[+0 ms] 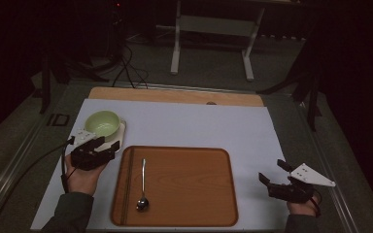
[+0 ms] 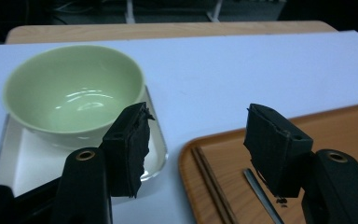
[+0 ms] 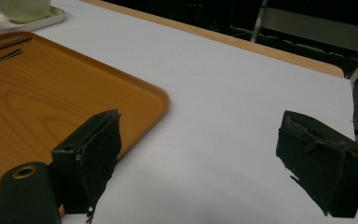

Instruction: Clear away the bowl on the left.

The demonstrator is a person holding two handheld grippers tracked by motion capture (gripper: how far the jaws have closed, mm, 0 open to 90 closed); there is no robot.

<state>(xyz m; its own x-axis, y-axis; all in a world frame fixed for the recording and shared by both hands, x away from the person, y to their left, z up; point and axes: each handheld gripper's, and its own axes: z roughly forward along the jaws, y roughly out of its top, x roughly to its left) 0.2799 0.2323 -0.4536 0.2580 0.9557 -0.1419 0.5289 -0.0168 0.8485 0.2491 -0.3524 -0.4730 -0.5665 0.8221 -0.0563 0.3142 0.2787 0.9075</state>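
Note:
A pale green bowl (image 1: 102, 124) stands on a small white square plate (image 1: 122, 131) at the left of the white mat; in the left gripper view the bowl (image 2: 72, 93) is empty. My left gripper (image 1: 106, 148) hovers just in front of that plate with its jaws apart and nothing between them (image 2: 198, 149). A wooden tray (image 1: 189, 184) lies in the middle, with a metal spoon (image 1: 142, 187) and dark chopsticks (image 1: 127, 184) along its left side. My right gripper (image 1: 271, 175) rests open near the tray's right edge, empty (image 3: 200, 163).
The white mat (image 1: 199, 126) covers a wooden tabletop (image 1: 175, 95). A white frame stand (image 1: 212, 34) and cables (image 1: 126, 68) sit on the floor beyond the far edge. Bare mat lies between the tray and the right gripper.

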